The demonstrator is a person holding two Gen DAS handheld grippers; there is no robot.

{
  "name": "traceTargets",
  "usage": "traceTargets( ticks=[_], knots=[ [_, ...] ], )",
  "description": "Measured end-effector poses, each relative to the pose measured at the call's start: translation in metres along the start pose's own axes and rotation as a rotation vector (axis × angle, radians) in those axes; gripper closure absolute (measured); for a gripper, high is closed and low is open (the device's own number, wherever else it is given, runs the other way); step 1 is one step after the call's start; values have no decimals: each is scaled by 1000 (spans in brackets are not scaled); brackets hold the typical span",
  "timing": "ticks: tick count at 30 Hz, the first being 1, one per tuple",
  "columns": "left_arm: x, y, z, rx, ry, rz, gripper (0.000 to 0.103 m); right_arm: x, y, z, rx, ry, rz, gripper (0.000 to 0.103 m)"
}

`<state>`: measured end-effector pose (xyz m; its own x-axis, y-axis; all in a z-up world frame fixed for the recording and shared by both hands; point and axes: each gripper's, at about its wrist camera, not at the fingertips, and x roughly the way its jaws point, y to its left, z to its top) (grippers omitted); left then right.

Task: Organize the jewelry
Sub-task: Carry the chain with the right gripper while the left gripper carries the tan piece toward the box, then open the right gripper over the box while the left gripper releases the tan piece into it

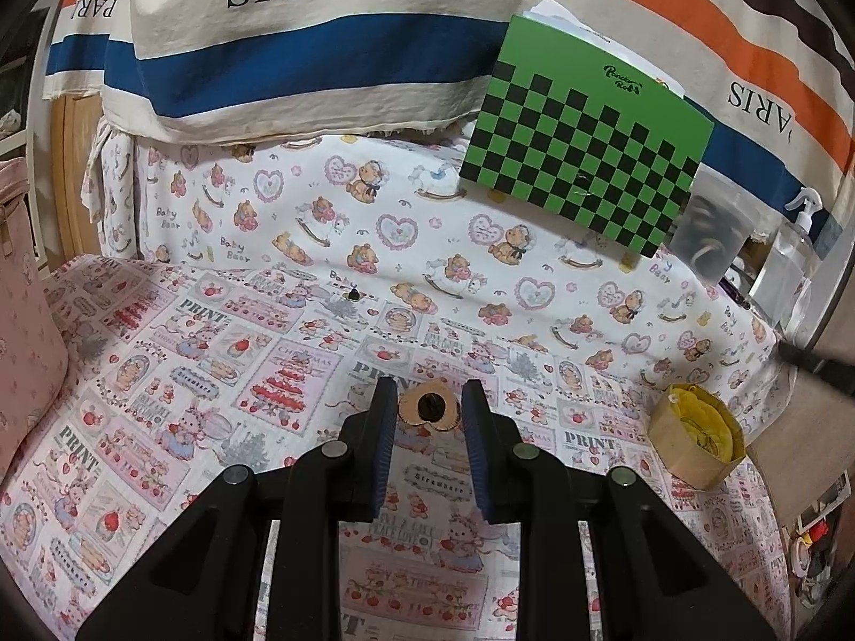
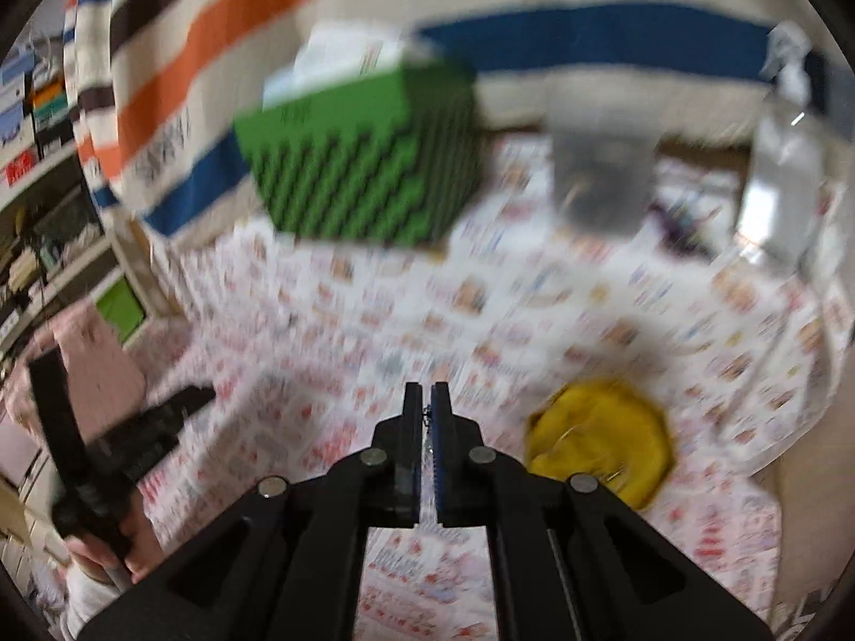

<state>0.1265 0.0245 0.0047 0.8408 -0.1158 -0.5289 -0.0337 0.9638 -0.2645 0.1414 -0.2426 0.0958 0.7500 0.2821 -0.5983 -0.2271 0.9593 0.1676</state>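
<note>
The left claw (image 1: 430, 406) hangs low over the printed cloth (image 1: 214, 352) that covers the worktop, and its two blue-padded fingers stand a little apart on either side of a small tan card (image 1: 430, 410) with a dark round piece in its middle. From the left wrist view I cannot tell if the pads press the edges of this card or only stand just beside them, so I cannot say if it is held. The right claw (image 2: 426, 411) is closed; its fingers are almost together, and a thin dark thing, perhaps a fine chain (image 2: 426, 416), shows in the narrow slit between them, but the right wrist picture is much blurred and I cannot be sure what it is. On the right side of the worktop sits a small open box (image 1: 694, 435) with a yellow lining, and something small and thin lies inside it. Far behind stand a green checkered box (image 1: 588, 144) and a clear container (image 1: 708, 229). I judge that the step in hand is carrying a small piece of jewelry in the right claw, while the left claw stays by the card. The next move probably calls for bringing the piece slowly over its place, either the card or the yellow-lined box, and releasing it only when it rests, because such a thin thing can slip or tangle easily.
</note>
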Motion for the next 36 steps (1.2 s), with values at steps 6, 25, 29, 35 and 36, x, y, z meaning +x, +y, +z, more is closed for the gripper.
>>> traceTargets(
  ticks=[6, 25, 29, 35, 36],
  knots=[
    [-1, -2, -1, 14, -6, 8, 79, -33, -25, 17, 30, -94, -55, 101],
    [-6, -11, -1, 61, -33, 11, 79, 42, -109, -33, 169, 29, -148, 98],
    [-14, -18, 1, 81, -57, -20, 79, 36, -119, -38, 208, 16, -124, 82],
    [-16, -45, 13, 100, -28, -89, 79, 14, -126, -46, 244, -27, -91, 80],
    [-16, -53, 14, 110, -23, -104, 79, 13, -128, -49, 247, -38, -88, 77]
  ],
)
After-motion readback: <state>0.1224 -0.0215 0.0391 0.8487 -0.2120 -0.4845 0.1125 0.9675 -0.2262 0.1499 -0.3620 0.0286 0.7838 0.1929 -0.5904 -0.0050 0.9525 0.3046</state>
